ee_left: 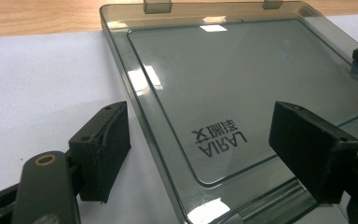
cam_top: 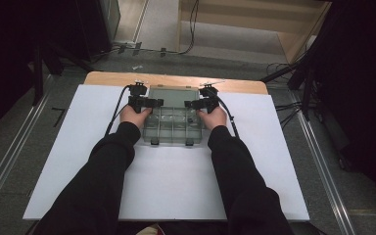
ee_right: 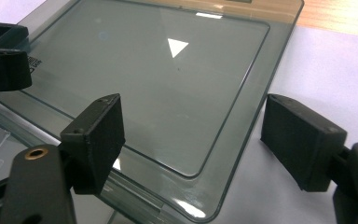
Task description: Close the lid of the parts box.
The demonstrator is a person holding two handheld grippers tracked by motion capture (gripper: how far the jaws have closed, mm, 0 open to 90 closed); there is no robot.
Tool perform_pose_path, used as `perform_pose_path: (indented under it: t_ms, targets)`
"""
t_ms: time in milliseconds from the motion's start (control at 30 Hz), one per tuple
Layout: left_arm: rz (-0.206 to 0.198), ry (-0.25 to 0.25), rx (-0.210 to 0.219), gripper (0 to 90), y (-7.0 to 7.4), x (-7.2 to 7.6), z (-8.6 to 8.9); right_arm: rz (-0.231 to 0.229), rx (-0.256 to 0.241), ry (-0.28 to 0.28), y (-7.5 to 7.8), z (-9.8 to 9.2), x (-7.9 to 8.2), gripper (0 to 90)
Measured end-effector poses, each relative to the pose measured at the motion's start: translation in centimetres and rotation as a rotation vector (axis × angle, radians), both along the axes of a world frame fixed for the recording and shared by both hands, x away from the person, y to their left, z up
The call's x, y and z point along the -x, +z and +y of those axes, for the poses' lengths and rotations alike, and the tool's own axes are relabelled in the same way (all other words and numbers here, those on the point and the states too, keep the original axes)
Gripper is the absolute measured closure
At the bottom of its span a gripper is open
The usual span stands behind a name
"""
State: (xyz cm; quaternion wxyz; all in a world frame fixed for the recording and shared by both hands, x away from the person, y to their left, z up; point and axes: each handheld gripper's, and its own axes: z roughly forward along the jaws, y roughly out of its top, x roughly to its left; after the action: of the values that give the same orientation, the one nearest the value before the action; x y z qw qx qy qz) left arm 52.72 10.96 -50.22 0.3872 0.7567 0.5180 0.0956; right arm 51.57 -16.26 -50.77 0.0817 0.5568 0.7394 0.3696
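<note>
A smoky clear compartment box (cam_top: 173,128) lies on the white board with its lid (cam_top: 173,94) folded open and flat behind it. My left gripper (cam_top: 153,103) is open at the lid's left side, near the hinge. In the left gripper view my left gripper (ee_left: 200,128) straddles the left edge of the lid (ee_left: 242,79), which bears printed lettering. My right gripper (cam_top: 192,104) is open at the lid's right side. In the right gripper view my right gripper (ee_right: 193,123) straddles the right edge of the lid (ee_right: 168,79). Neither gripper holds anything.
The white board (cam_top: 176,186) covers a wooden table whose far edge (cam_top: 176,80) shows behind the lid. Two dark latches (cam_top: 154,142) sit on the box's near side. Cables and dark stands lie on the floor around the table.
</note>
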Motion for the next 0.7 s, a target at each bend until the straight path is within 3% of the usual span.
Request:
perform_pose_path:
  t_ms: [133, 233, 700]
  targets:
    - [-0.007, -0.019, -0.002, 17.2, -0.14, 0.02, -0.23, 0.002, 0.0, 0.002, -0.04, 0.11, -0.05, 17.3]
    - [0.01, -0.024, -0.012, 16.4, 0.01, -0.09, -0.3, 0.005, 0.0, 0.005, -0.05, 0.08, -0.12, 17.0]
    - [0.003, -0.011, -0.009, 16.2, -0.09, 0.0, -0.39, 0.05, -0.011, -0.01, 0.18, 0.11, -0.01, 18.1]
